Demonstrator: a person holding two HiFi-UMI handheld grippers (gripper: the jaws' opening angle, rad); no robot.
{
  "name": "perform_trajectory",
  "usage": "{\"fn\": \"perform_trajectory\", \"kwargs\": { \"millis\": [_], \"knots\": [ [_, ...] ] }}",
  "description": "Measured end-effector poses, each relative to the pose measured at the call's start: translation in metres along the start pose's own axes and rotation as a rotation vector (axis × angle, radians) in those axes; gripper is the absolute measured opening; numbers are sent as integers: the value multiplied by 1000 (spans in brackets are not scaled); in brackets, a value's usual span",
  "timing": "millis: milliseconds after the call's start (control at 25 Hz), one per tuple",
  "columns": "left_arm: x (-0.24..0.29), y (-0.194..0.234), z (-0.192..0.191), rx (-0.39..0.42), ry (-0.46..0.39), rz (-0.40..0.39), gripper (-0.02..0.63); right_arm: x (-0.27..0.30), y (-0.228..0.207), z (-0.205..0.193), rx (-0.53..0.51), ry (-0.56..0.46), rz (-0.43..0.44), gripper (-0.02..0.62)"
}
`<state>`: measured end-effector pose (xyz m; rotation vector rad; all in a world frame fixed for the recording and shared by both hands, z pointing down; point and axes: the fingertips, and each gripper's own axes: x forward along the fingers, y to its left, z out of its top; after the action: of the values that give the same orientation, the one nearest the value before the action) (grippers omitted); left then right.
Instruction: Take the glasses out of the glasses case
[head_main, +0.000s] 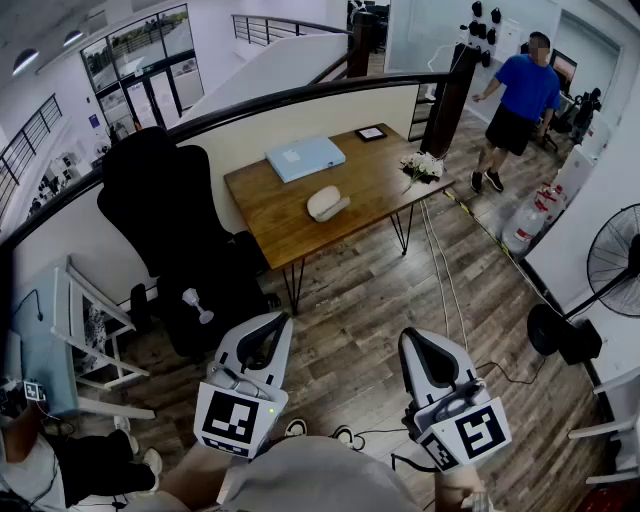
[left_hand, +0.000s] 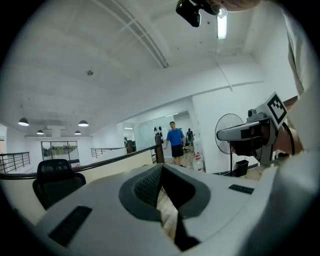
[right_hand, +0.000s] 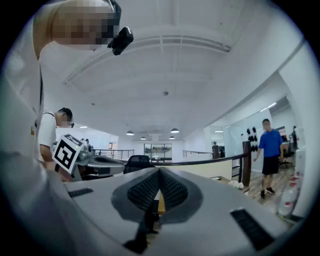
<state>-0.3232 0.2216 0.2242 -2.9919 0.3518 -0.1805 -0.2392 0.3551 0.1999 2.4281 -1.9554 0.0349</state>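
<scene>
Okay, status: you're standing back from the tabletop (head_main: 285, 215) with both tools held up in front of you, roughly level, over the wood floor (head_main: 370, 300). On your left tool (left_hand: 161, 166) the jaws meet at the tips with nothing between them; only floor shows through the slit behind the pads. On your right tool (right_hand: 159, 171) the jaws are fully together as well, also empty. Neither tool touches anything. They sit side by side, and each one's marker cube shows in the other's view. The glasses case (head_main: 327, 203) lies on the tabletop near its middle, a pale oval shell with the lid closed, well apart from both tools. With the lid shut, the glasses aren't visible. Just behind the case lies a light blue flat item (head_main: 305, 157); can't tell whether it's a laptop or a folder. A small dark-framed item (head_main: 371, 132) sits at the far corner, and a bunch of white flowers (head_main: 422, 167) is at the right-hand edge. A black office chair (head_main: 160, 210) stands at the left end of the tabletop, in front of the low wall with the dark handrail (head_main: 300, 95). A person (head_main: 520, 100) in a blue shirt and dark shorts stands on the floor beyond the right end of the tabletop. A standing fan (head_main: 612, 262) is at the far right of the head view.
</scene>
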Motion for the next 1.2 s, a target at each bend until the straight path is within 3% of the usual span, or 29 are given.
{"fn": "perform_trajectory", "kwargs": {
  "millis": [840,880,960,1000,1200],
  "knots": [
    [10,-79,9,23,12,11,2,-64,-52,-6,12,-29,-8,5],
    [9,-81,9,21,14,13,2,-67,-54,-6,23,-38,-13,26],
    [9,-83,8,18,16,17,2,-71,-58,-7,47,-56,-22,196],
    [9,-83,7,19,18,20,3,-72,-61,-7,53,-63,-27,250],
    [13,-78,7,21,18,42,2,-71,-72,-6,38,-67,-47,293]
  ]
}}
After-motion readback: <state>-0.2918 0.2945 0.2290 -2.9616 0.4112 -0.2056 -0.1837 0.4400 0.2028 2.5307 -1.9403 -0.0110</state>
